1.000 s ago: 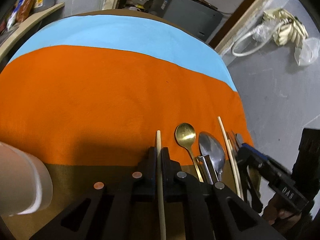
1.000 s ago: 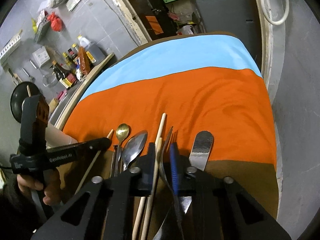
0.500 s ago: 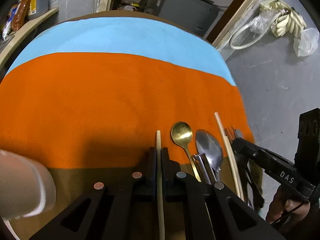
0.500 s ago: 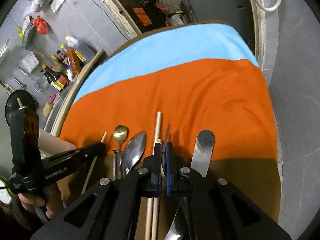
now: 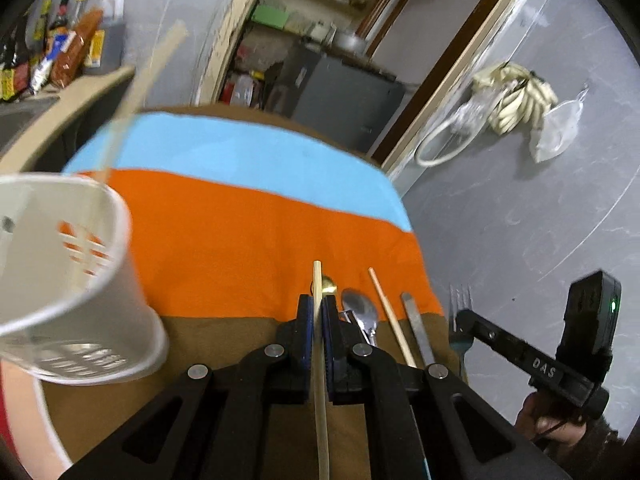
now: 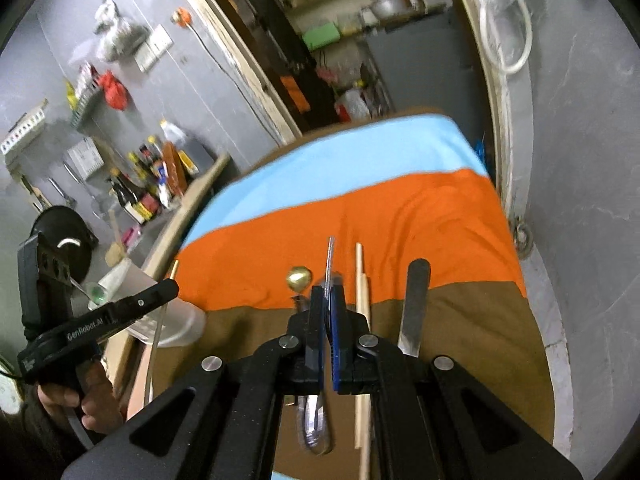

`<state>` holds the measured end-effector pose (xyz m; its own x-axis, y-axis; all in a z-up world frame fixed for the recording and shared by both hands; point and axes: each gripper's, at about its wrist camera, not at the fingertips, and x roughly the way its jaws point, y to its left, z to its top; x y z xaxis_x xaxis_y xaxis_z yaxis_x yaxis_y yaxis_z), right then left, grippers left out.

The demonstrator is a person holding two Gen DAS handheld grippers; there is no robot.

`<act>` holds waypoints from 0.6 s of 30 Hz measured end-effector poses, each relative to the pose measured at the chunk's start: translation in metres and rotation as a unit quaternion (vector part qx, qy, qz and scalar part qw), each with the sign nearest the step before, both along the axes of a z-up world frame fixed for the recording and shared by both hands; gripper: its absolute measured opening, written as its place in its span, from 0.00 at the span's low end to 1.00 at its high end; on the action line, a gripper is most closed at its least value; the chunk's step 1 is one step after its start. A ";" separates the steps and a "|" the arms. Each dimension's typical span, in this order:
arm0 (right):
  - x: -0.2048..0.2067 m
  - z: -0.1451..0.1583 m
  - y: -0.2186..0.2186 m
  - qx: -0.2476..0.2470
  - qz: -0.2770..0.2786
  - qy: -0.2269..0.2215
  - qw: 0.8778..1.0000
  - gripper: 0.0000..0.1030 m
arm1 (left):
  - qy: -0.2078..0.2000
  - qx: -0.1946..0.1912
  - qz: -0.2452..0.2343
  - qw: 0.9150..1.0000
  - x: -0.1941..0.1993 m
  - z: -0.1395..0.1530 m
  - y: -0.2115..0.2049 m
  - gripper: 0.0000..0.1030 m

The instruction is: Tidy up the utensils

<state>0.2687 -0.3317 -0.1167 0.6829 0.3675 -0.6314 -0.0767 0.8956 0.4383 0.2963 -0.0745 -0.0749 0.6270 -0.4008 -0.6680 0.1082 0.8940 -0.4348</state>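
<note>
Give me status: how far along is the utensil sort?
Early. Done: one chopstick stands in the white holder. In hand: left gripper is shut on a second chopstick; right gripper is shut on the fork. Left on the cloth: gold spoon, silver spoon, another chopstick, flat steel utensil.

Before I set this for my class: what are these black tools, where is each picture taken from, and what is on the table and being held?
A person holds two hand-held grippers, each carrying a wide-angle camera looking along its fingers. In the left camera's view, the left gripper is shut on a wooden chopstick; the right gripper, beside it, holds a blue-handled fork. The right camera's view shows that fork edge-on. On the striped cloth lie a gold spoon, a silver spoon, another chopstick and a flat metal piece. A white slotted holder stands on the left.
</note>
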 end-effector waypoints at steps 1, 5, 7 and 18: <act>-0.007 0.006 0.002 0.000 -0.006 -0.011 1.000 0.02 | -0.006 -0.003 0.001 1.000 -0.004 0.005 0.005 0.05; -0.027 0.031 0.009 -0.006 -0.032 -0.044 0.998 0.02 | -0.030 -0.018 0.011 0.999 -0.015 0.029 0.027 0.05; -0.035 0.042 0.013 -0.011 -0.041 -0.060 0.997 0.02 | -0.046 -0.026 0.016 0.998 -0.022 0.044 0.043 0.05; -0.051 0.118 0.074 -0.009 -0.040 -0.143 0.989 0.02 | -0.126 -0.042 0.096 0.987 -0.050 0.104 0.155 0.05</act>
